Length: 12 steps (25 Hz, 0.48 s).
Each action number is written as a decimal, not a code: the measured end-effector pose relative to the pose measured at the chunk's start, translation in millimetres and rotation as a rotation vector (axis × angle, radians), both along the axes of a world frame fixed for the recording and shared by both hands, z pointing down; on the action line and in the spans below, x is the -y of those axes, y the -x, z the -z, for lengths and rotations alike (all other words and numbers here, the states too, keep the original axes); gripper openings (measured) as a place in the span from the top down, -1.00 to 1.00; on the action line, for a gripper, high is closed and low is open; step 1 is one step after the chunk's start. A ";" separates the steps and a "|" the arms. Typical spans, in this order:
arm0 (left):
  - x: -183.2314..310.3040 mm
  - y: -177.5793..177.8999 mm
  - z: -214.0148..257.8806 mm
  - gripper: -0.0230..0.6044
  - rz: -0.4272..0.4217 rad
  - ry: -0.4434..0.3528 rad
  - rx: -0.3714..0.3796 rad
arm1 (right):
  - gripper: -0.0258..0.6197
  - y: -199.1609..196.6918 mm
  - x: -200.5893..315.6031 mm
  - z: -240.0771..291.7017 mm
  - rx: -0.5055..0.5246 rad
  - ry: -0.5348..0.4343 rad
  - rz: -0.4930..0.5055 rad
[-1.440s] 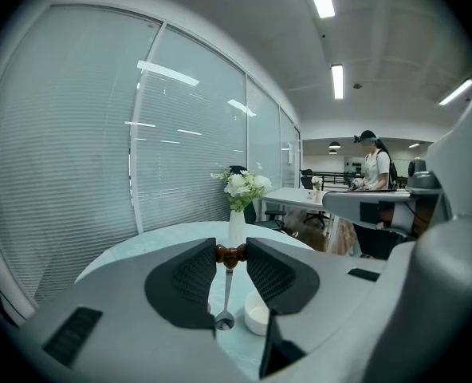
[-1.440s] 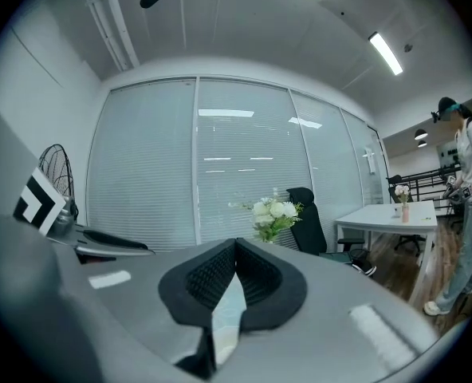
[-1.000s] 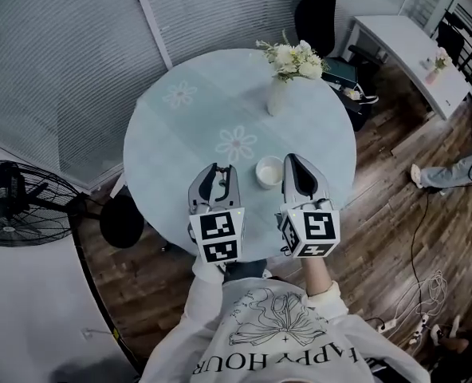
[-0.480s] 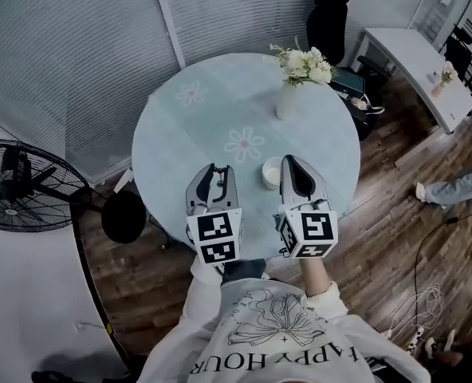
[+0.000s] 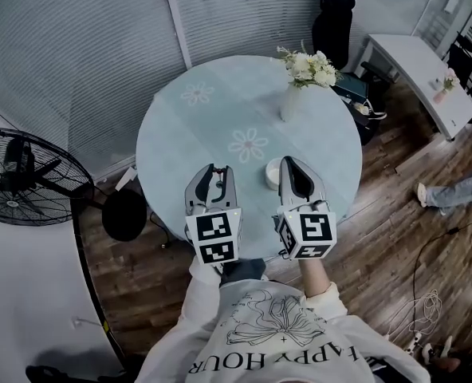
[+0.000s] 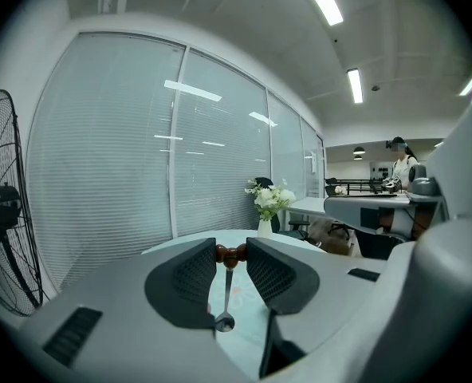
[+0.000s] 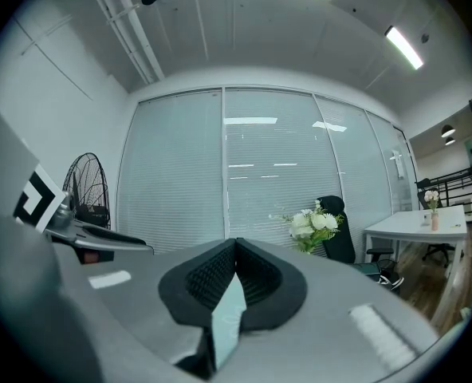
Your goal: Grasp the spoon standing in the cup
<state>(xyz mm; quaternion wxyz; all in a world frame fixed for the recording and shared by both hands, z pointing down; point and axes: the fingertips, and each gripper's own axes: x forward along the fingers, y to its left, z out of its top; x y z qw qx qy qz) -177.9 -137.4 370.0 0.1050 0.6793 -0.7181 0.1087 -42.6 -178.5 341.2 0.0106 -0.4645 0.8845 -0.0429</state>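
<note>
My left gripper (image 6: 230, 255) is shut on the brown beaded handle of a small metal spoon (image 6: 226, 294), which hangs bowl-down between the pads. In the head view the left gripper (image 5: 212, 171) hovers over the near edge of the round pale table (image 5: 196, 138). A white cup (image 5: 271, 171) stands on the table between the two grippers, partly hidden by the right one. My right gripper (image 5: 287, 163) floats just right of the cup. Its jaws (image 7: 236, 242) meet at the tips with nothing between them.
A white vase of flowers (image 5: 296, 94) stands at the table's far right. A floor fan (image 5: 21, 179) is at the left, a dark stool (image 5: 125, 215) by the table, a black chair (image 5: 336, 16) and a white desk (image 5: 415, 69) beyond. A person's legs (image 5: 453, 188) show at the right.
Both grippers keep their pose and the spoon stays gripped. The head view has drifted, so the table sits a little further right and the cup is more covered by the right gripper.
</note>
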 end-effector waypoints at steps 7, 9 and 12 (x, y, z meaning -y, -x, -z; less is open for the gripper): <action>-5.5 5.2 -1.7 0.55 0.004 -0.001 -0.001 | 0.89 4.5 -5.2 -1.0 -0.004 -0.007 -0.002; -6.3 5.6 -3.4 0.55 0.004 0.000 -0.003 | 0.89 4.7 -5.7 -2.3 -0.002 -0.006 -0.003; -6.5 4.5 -4.5 0.55 0.003 0.002 -0.006 | 0.89 4.0 -5.6 -2.6 -0.002 -0.004 -0.006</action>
